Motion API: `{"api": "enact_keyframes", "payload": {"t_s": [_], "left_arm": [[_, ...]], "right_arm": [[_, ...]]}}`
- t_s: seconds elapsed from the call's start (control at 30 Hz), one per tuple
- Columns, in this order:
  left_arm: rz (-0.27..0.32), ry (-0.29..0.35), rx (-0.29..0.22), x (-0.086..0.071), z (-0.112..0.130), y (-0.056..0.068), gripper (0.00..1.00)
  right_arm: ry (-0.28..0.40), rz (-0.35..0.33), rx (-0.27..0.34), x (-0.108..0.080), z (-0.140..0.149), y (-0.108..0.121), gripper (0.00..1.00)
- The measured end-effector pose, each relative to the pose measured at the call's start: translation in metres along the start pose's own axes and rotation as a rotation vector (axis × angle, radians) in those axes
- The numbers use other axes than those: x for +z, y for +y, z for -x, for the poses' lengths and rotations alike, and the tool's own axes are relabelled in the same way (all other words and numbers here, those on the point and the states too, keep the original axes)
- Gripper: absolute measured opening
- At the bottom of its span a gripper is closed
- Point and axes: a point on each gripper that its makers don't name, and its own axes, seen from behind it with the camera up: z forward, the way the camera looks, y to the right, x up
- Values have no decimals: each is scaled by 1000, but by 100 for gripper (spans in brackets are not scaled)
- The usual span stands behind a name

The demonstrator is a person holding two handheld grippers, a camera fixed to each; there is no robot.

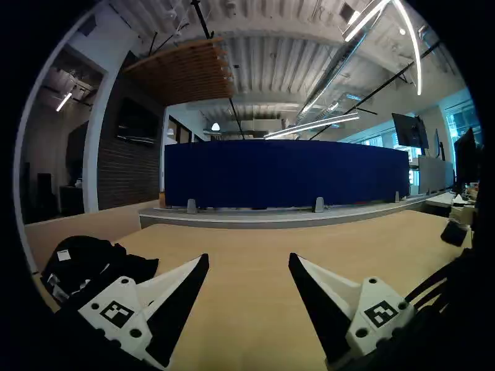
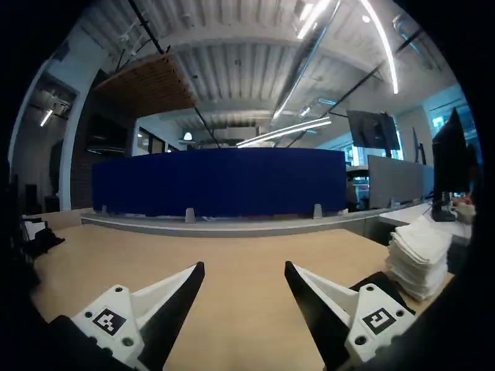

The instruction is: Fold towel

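In the right gripper view a stack of folded white towels (image 2: 419, 256) stands at the right edge of the wooden table (image 2: 247, 260), just beyond my right gripper (image 2: 244, 267). That gripper is open, low over the bare tabletop, with nothing between its fingers. In the left gripper view my left gripper (image 1: 249, 260) is also open over the table (image 1: 260, 247), holding nothing. A crumpled black cloth (image 1: 93, 263) with a white tag lies on the table beside its left finger (image 1: 167, 297).
A blue divider panel (image 1: 284, 173) on a grey rail runs along the table's far edge. A dark object (image 1: 455, 232) sits at the right edge. Monitors (image 2: 448, 164) and desks stand to the right. A black item (image 2: 40, 238) lies at the far left.
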Motion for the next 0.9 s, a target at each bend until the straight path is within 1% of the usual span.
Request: {"api": "enact_keyframes", "payload": {"t_s": [0.1, 0.9], "left_arm": [[0, 0, 0, 0, 0, 0, 96], [0, 0, 0, -1, 0, 0, 96]], "right_arm": [[0, -5, -12, 0, 2, -2, 100], [0, -6, -13, 1, 3, -2, 100]]}}
